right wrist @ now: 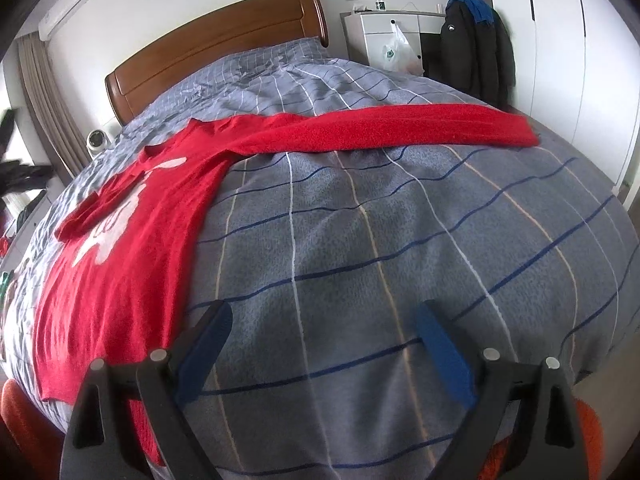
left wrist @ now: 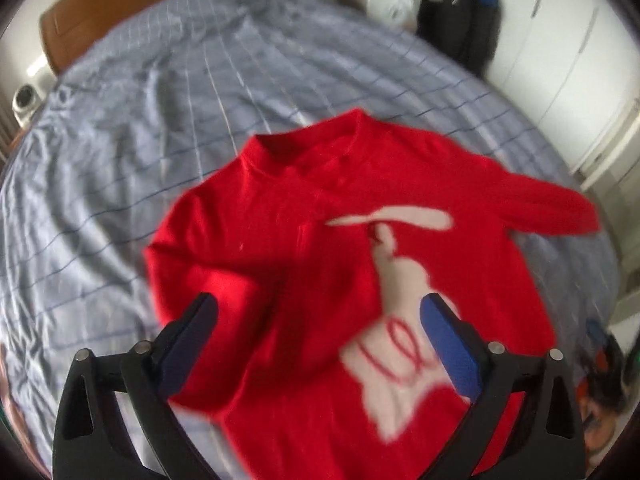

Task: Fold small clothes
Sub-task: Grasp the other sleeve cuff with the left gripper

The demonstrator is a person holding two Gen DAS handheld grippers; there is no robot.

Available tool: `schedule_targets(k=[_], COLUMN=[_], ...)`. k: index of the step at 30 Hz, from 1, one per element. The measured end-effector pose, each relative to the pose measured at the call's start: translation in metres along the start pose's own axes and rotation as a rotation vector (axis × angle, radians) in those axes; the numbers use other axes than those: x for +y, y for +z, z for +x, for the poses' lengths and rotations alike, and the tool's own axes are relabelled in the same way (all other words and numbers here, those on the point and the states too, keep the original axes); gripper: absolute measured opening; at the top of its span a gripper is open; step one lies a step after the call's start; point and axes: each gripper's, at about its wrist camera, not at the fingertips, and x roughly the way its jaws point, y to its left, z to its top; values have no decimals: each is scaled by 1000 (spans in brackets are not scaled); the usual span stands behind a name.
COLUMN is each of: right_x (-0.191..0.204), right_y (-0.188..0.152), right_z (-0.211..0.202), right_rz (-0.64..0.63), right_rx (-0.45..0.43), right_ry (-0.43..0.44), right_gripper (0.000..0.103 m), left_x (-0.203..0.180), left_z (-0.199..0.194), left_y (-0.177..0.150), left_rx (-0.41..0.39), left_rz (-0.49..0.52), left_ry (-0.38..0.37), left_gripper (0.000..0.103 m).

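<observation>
Blurring the red sweater [left wrist: 304, 240] — hem cut off — both hand-held grippers, left [left wrist: 318, 312] and right [right wrist: 324, 320], spread, holding nothing.

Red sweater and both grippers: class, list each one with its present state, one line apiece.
Red sweater: spread flat on the bed, front up.
Left sleeve: folded in over the body.
Right sleeve: stretched straight out.
Left gripper: jaws open, above the sweater.
Right gripper: jaws open, empty, over the bedcover.
</observation>
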Motion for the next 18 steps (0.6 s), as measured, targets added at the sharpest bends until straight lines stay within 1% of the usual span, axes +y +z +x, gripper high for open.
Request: schedule_targets(k=[1, 2, 4, 7, 10, 11, 12, 13, 14, 15, 16, 17, 18], right_x=[0, 0, 0, 2, 4, 4, 4, 4, 4, 4, 4, 4, 5], right_y=[0, 0, 1, 1, 0, 0, 0, 0, 0, 0, 0, 0, 0], right_z=[0, 1, 3, 8, 10, 10, 10, 11, 11, 12, 12, 13, 13], right_rz=[1, 1, -2, -13, -21, -22, -23, -24, -25, -26, -27, -28, -29], right_rx=[2, 4, 9, 19, 20, 21, 21, 22, 23, 24, 26, 27, 28], right_ry=[1, 3, 10, 6, 3, 2, 1, 0, -2, -3, -6, -8, -11], right_gripper=[93, 93, 96, 98, 99, 99, 100, 100, 100, 100, 100, 100, 101], left_x=[0, 1, 7, 15, 11, 8, 4, 0, -1, -2, -2, 0, 9], left_z=[15, 27, 52, 68, 76, 78, 80, 83, 86, 83, 72, 63, 48], left_y=[7, 10, 15, 16, 13, 13, 12, 10, 10, 9, 9, 9, 9], left_rx=[26, 53, 108, 127, 125, 126, 128, 139, 154, 142, 95, 66, 24], left_rz=[0, -4, -30, -59, -43, -30, -18, -12, -17, -21, -19, -33, -75], left_ry=[24, 40, 49, 52, 19, 5, -16, -54, -83, -84, -62, -53, -53], left_gripper=[85, 77, 76, 77, 78, 73, 61, 15, 6, 6, 6, 6, 6])
